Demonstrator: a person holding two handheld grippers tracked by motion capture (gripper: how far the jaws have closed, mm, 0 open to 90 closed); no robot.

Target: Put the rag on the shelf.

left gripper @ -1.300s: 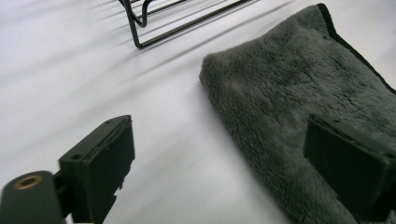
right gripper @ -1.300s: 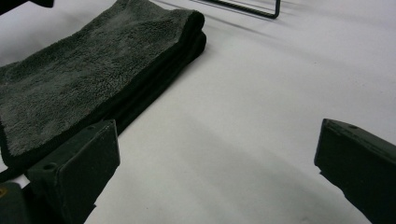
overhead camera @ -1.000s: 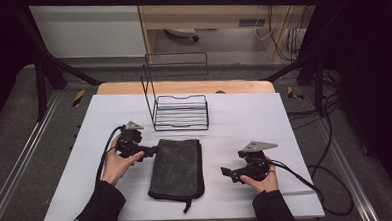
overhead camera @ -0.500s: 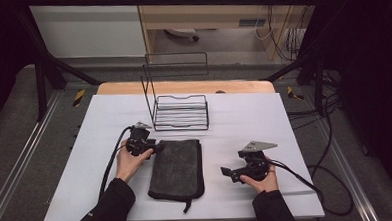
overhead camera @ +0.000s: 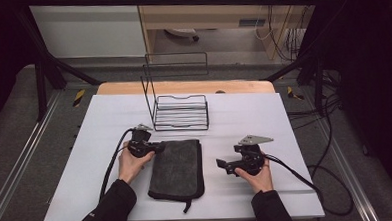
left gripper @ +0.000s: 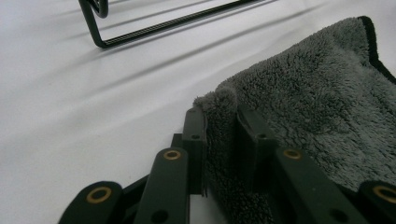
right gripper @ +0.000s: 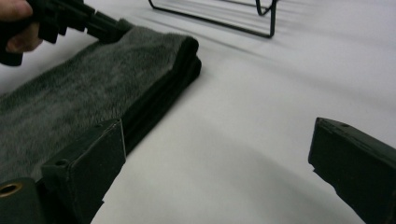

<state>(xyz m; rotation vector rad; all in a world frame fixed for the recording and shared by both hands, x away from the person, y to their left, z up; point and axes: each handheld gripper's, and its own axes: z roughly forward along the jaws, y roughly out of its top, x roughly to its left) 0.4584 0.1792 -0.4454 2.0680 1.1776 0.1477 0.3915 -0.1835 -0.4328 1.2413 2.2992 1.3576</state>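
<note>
The table had a white top, and a strip of pale wood showed along its far edge. Around it the floor was grey. Black metal frame bars stood at the far left and right, and one more bar ran across the top. Behind the table there was a white panel on the left and a light wooden cabinet beside it. Black cables lay on the floor at the right side. Small yellow and black markers lay on the floor near both far corners. The sides of the room were very dark.
</note>
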